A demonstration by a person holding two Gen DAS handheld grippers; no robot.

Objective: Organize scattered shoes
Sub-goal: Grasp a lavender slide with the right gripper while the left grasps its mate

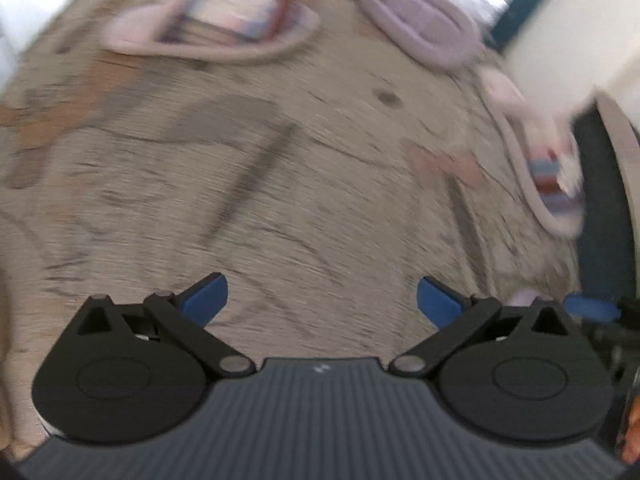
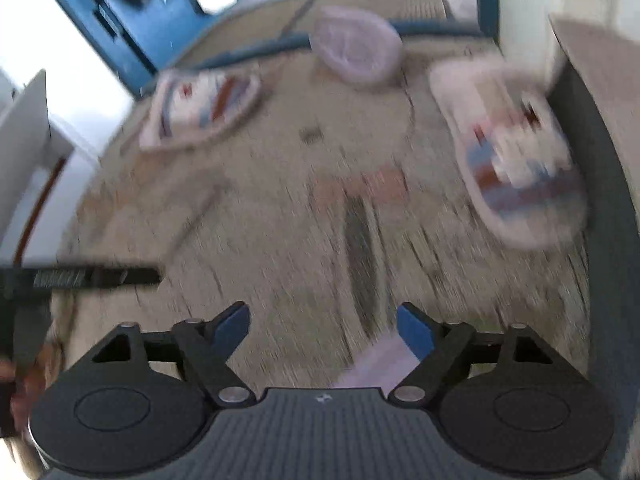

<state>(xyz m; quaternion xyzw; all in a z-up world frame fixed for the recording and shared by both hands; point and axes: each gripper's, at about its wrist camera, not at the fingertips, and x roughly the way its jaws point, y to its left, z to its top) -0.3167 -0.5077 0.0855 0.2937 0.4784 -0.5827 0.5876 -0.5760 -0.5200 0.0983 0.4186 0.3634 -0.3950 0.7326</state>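
Down low, the left gripper hangs over bare rug with its blue pads spread wide and nothing between them. The right gripper is parted too; a pale lilac shape lies just beside its right pad, too blurred to name, and I cannot tell whether it touches.

Everything is smeared with motion, so my advice: steady the hands, pick one slipper, come down across its sole edge, and close only once both pads flank it.

Further out, the count: two slippers with striped insoles, one near the rug's right edge, one far off on the left, well apart. Beyond them, one lilac slipper lies sole-up by the rug's blue border. Three clear, perhaps a fourth by the right gripper.
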